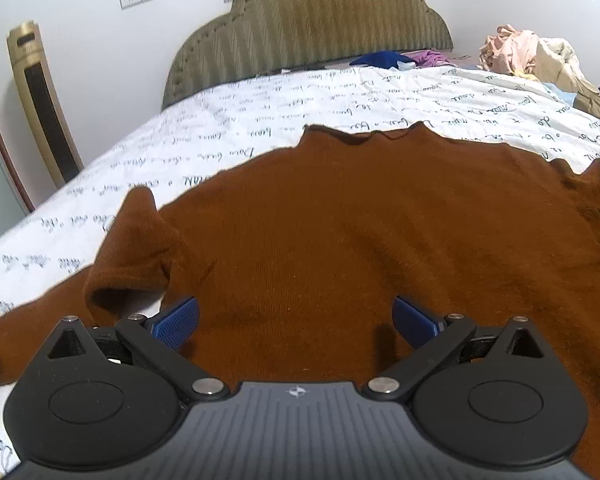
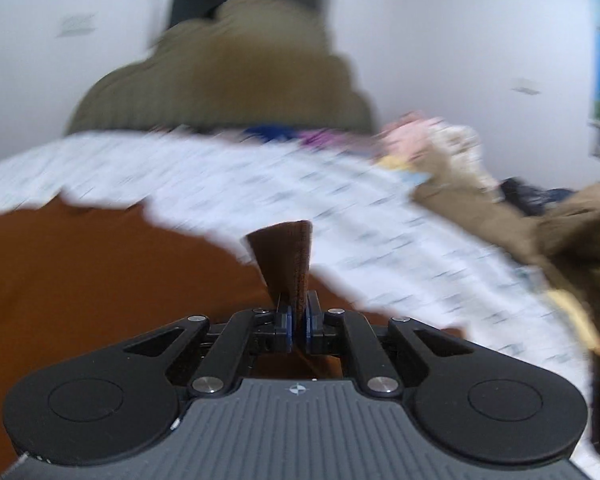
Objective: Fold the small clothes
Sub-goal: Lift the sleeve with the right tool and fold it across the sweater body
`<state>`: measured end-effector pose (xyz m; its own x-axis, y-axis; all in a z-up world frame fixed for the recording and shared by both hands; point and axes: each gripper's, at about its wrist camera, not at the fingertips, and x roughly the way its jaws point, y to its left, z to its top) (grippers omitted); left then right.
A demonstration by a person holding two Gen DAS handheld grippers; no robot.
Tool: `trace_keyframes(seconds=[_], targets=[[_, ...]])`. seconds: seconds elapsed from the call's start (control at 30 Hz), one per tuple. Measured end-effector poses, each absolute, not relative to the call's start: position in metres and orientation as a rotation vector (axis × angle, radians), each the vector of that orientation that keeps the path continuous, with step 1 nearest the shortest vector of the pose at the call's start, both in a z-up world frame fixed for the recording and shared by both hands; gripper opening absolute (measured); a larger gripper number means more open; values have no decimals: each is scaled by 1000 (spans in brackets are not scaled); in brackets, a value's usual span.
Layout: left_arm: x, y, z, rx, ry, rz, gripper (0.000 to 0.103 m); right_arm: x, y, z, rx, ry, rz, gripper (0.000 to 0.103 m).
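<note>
A brown knit sweater lies spread on the bed, collar toward the headboard. Its left sleeve is folded in over the body. My left gripper is open just above the sweater's lower middle, with nothing between its blue pads. In the right wrist view the sweater fills the lower left. My right gripper is shut on a piece of the sweater's edge or sleeve, which sticks up between the fingers. That view is blurred by motion.
The white bed cover with black script lies under the sweater. An olive padded headboard stands at the back. A pile of other clothes lies at the far right of the bed. A gold tower fan stands left.
</note>
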<state>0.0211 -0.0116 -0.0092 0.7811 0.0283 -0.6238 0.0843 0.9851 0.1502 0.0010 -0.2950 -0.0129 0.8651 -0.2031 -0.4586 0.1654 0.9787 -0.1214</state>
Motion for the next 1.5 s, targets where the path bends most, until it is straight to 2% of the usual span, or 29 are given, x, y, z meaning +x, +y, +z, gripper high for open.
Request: trace_keyframes(seconds=[0.23,0.43,0.53,0.57,0.63,1.0,1.5], targets=[[27,-9,-21,163,708,-33,103,13,-294,-30,-8,603,-165,15],[26,-7,-21,165,709,-38,103,3,-290,-27,63,599,-171,25],[26,-5,-20,155,711,-40,103,-1,-293,-21,101,587,-155,25],[27,-5,-20,156,710,-41,103,-2,-293,-19,106,585,-152,22],[25,-6,-20,167,700,-44,103,-2,-291,-14,104,589,-156,8],[23,-3,-23,153,705,-60,103,20,-268,40,137,423,-207,8],[22,3,-31,132,701,-81,103,68,-189,18,107,500,-66,8]])
